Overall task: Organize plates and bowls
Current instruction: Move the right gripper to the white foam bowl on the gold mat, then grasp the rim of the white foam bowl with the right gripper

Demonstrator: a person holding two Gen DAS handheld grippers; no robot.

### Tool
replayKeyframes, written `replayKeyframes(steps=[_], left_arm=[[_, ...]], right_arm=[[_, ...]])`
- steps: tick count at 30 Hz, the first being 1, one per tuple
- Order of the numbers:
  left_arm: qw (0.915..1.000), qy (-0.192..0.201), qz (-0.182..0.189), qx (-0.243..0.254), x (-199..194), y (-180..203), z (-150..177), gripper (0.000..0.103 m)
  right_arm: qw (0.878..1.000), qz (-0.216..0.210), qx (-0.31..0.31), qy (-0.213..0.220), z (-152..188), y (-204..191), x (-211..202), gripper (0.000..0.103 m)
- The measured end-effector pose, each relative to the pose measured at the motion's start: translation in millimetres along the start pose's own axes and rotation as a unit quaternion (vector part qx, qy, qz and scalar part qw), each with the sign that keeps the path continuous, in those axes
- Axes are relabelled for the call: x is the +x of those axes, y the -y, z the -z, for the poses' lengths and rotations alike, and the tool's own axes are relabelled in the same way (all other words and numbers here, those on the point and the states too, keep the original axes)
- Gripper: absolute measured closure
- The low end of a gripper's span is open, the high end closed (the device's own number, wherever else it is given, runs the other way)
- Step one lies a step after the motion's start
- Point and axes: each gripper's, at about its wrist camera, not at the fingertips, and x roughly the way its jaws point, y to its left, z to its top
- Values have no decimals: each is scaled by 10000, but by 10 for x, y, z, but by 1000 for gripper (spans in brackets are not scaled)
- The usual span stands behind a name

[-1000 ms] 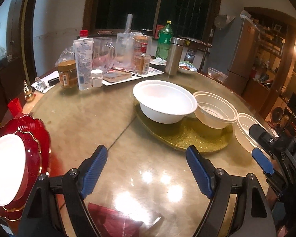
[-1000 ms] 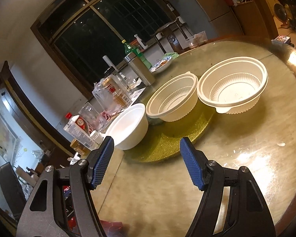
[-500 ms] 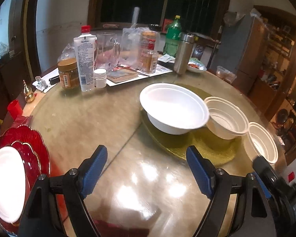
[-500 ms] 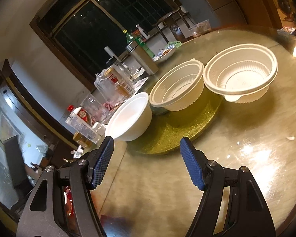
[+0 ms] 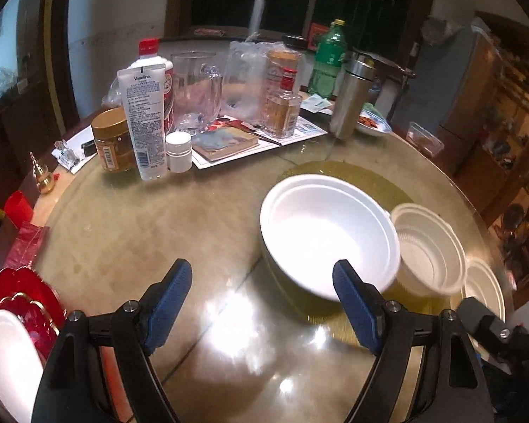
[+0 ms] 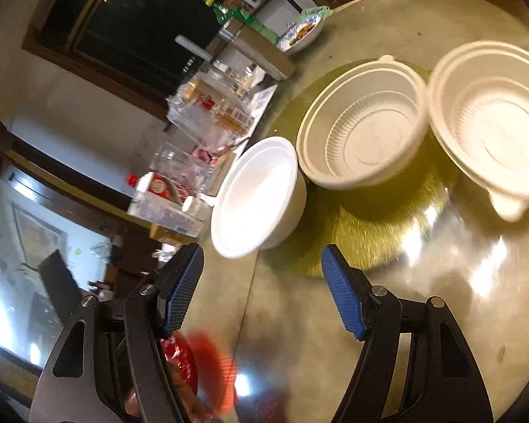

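Observation:
Three white bowls stand in a row on the round table. A smooth white bowl [image 5: 326, 232] [image 6: 257, 197] sits on a gold mat [image 5: 388, 183] [image 6: 363, 232]. A ribbed plastic bowl [image 5: 428, 250] [image 6: 363, 134] is to its right, and another ribbed bowl [image 5: 485, 290] [image 6: 493, 123] is further right. Red scalloped plates [image 5: 24, 296] with a white plate [image 5: 7, 363] on top lie at the table's left edge. My left gripper [image 5: 262, 303] is open and empty, just in front of the smooth bowl. My right gripper [image 6: 264, 289] is open and empty, near that bowl's front.
Bottles, jars, a glass mug [image 5: 195, 95], a steel flask [image 5: 352, 95] and a green bottle [image 5: 329, 60] crowd the table's far side. A dish of food [image 5: 370, 123] sits at the back right. A red blurred plate [image 6: 208, 370] lies below my right gripper.
Both grippers have moved in toward the bowls, which now look larger. The left view has swung left, so the red plates are lower at the edge. Both stay open.

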Motion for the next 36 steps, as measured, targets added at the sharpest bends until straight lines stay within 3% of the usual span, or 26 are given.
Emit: replayKeyframes(steps=[4,8,18,21,23,24,25,27,29,31,36], left_arm=[[9997,-215,43,64,188,54,-64,21],[9997,-201,6,-160,284,-29,-102,21],[9958,-823,-247,-305,653,-57,-179,21],[9944,-941,-325,-360,749,-85,-177,21],[9942,-968,-285,-376,788,-89,-165,22],[9946,-943,-269,-333,787,-80,-161,22],[9949,-906,-290,-321,789,-79,-171,26],[9953,-868,-315,-281,796,-77,-165,46],[9936,-1062,-137,-346,873,-98,-141,72],[9932,-1122,-17,-314,924,-79,-114,83],[9956,-914,-78,-184,826,-32,-105,86]], right_arm=[[9995,-125,221,-186,-118,-8,274,33],[9994,40,212,-255,-171,-19,492,33],[9963,798,-47,-319,-371,-126,783,34],[9946,990,-87,-301,-389,-139,825,53],[9925,1162,-138,-343,-402,-145,876,77],[9915,1229,-151,-406,-412,-137,917,81],[9904,1297,-144,-465,-408,-122,946,87],[9890,1382,-138,-504,-396,-103,978,89],[9891,1378,-191,-484,-364,-120,979,92],[9892,1348,-283,-505,-317,-157,994,94],[9893,1356,-306,-452,-195,-139,946,95]])
